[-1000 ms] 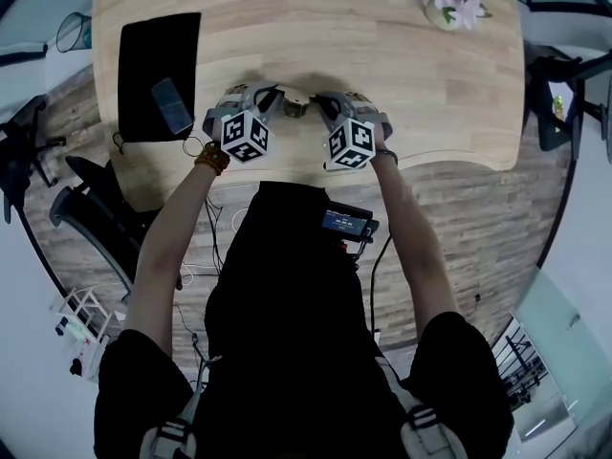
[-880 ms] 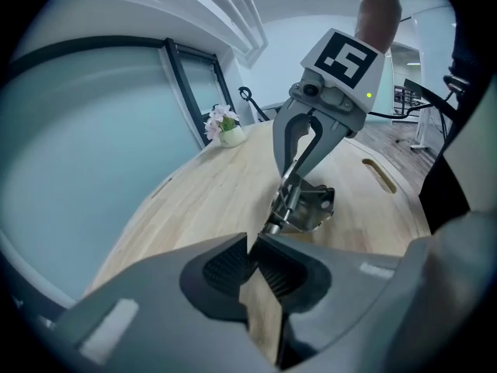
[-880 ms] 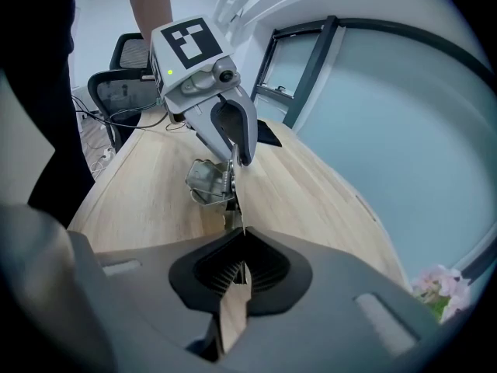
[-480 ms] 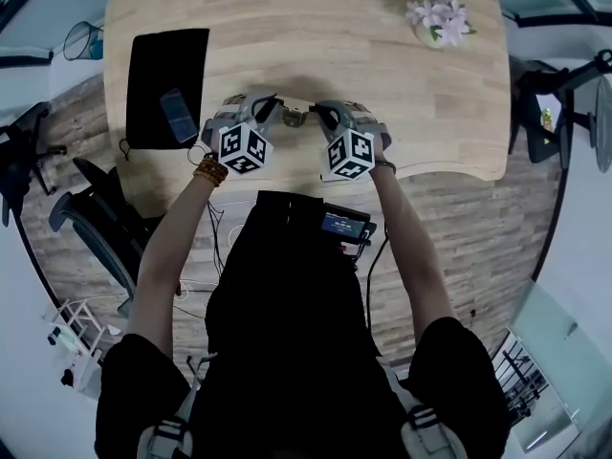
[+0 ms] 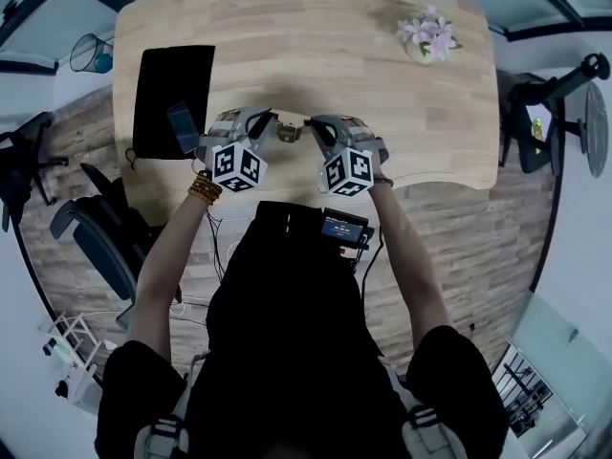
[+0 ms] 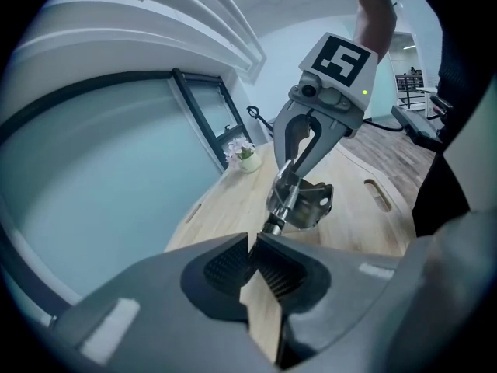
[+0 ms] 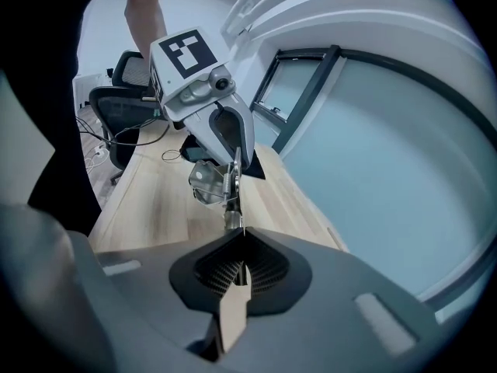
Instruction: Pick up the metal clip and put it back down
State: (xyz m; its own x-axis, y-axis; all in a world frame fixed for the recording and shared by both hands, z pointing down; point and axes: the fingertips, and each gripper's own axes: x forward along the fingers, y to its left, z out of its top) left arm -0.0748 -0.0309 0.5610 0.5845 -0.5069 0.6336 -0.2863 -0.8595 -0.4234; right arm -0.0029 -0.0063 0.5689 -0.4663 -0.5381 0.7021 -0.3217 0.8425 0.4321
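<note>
While it is pinched from both sides, the metal clip (image 5: 290,132) is held over the near middle of the tabletop (image 5: 382,84). One thin end is clamped by the left hand-held gripper (image 6: 252,247) and the opposite end by the right hand-held gripper (image 7: 237,259), the jaws of each being closed tight on the metal. Farther left, a black mat (image 5: 172,84) is laid flat. At the far right, a pot of pale flowers (image 5: 424,34) is set.
</note>
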